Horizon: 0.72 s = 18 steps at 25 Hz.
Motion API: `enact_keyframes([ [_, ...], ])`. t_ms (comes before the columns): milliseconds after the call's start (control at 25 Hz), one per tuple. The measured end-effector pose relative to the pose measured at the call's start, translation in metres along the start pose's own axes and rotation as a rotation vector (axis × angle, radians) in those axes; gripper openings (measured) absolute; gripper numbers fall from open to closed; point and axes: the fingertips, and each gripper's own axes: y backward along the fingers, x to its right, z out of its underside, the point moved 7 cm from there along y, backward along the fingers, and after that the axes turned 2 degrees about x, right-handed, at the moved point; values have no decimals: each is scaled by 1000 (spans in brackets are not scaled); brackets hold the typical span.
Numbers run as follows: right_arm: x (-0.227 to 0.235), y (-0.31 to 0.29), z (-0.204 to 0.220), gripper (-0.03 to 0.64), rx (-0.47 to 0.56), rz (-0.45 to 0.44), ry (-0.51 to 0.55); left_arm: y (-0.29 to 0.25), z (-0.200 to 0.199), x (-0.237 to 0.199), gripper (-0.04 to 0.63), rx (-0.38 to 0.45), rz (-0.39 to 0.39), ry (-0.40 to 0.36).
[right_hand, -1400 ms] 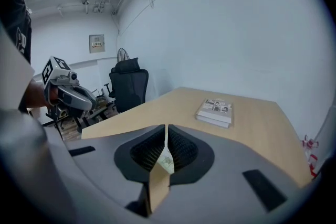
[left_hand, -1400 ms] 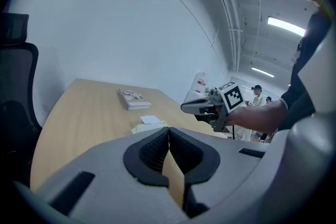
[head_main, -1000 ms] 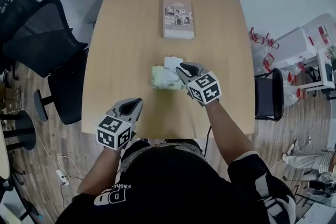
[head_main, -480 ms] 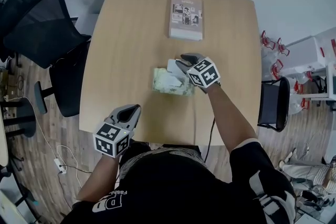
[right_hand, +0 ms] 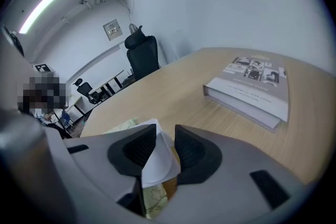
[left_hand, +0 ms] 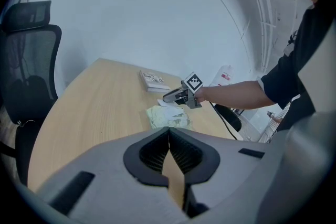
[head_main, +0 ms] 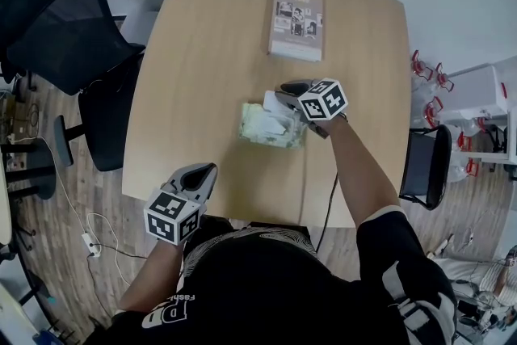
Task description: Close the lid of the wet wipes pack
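Wet wipes pack [head_main: 260,128] sits abt mid-table [head_main: 202,44], pale green, lying flat on the wood. Its white lid [head_main: 272,102] is flipped up at the far side of the pack, so not shut yet.

Right gripper [head_main: 287,93] is down right at that lid, coming in from the pack's right side. Its jaws have just been opening and now stand wide, w/ the lid flap in the gap btwn them. The pads don't look like they're squeezing it, tho the flap is v close to one pad.

Left gripper [head_main: 207,172] is well apart from all that, over the near edge of the table. Its jaws are pressed together at the tips w/ nothing in them.

Grey book [head_main: 297,23] lies further back on the table, past the pack, not touching it. Black office chairs [head_main: 69,36] stand off the table's left side.
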Motion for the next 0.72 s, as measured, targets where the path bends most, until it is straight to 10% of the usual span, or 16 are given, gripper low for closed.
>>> enact_keyframes([
  [720, -31, 39, -29, 44, 8, -8, 97, 4, -4, 5, 18, 14, 70, -36],
])
